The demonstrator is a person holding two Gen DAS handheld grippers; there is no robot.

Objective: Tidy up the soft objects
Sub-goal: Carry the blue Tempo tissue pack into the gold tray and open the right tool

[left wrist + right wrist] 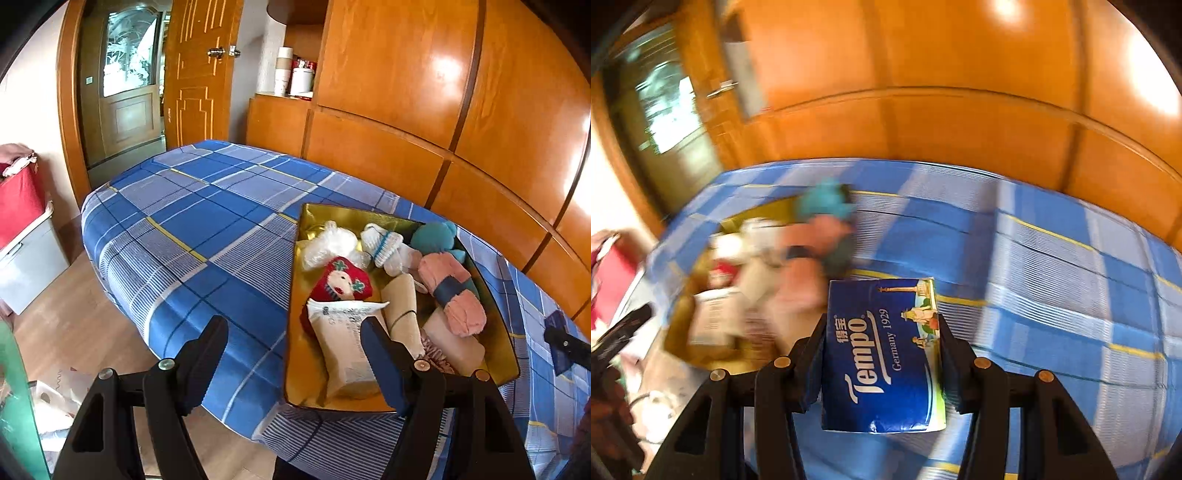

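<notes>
A gold tray (495,343) sits on the surface (207,229), which is covered in a blue plaid cloth, close to its near edge and in front of an orange wooden wardrobe (406,81). The tray is crowded with soft things: a crumpled clear bag (327,243) at the far left corner, a white sock (384,245) with blue stripes beside it, a teal plush (432,236) at the far right, a red Christmas sock (341,282) in the middle, a pink yarn skein (452,291) with a dark band along the right side, a beige roll (404,310) between them, and a white wipes pack (343,343) lying lengthwise at the near end. The left gripper (295,362) hovers low over the tray's near left corner, its jaws spread wide and empty, one finger over the cloth and the other over the wipes pack. The right gripper (882,354) is off to the tray's right, above bare cloth, and its jaws are clamped on the sides of a blue Tempo tissue pack (882,362), which stands clear of the surface in that grip. From that side the tray and its contents are a blur on the left. A red bin (18,199) stands on a white box (29,266) on the floor by the open door (195,74).
</notes>
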